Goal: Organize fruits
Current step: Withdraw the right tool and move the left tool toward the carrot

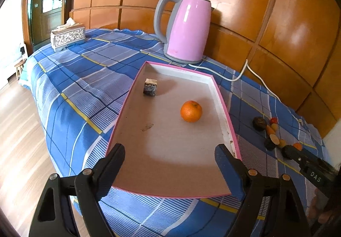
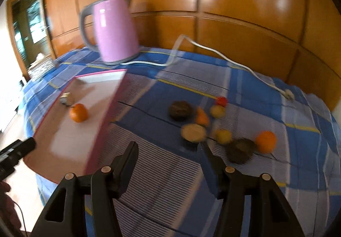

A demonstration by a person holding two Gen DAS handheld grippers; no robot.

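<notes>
A shallow pink-rimmed tray (image 1: 226, 109) lies on the blue checked cloth. It holds one orange (image 1: 191, 111) and a small dark cube (image 1: 150, 87). My left gripper (image 1: 170, 151) stands open over the tray's near end, with nothing between its fingers. In the blurred right wrist view the tray (image 2: 106, 113) is on the left with the orange (image 2: 78, 112) in it. To its right, several loose fruits lie on the cloth: a dark round one (image 2: 180, 110), a cut one (image 2: 194, 132), another orange (image 2: 266, 141). My right gripper (image 2: 168, 147) is open and empty, just short of the cut one.
A pink kettle (image 1: 185, 28) stands behind the tray, and its white cord (image 2: 213, 49) runs along the back of the table. A tissue box (image 1: 68, 36) sits at the far left corner. The wooden wall is close behind. The table edge drops to the floor on the left.
</notes>
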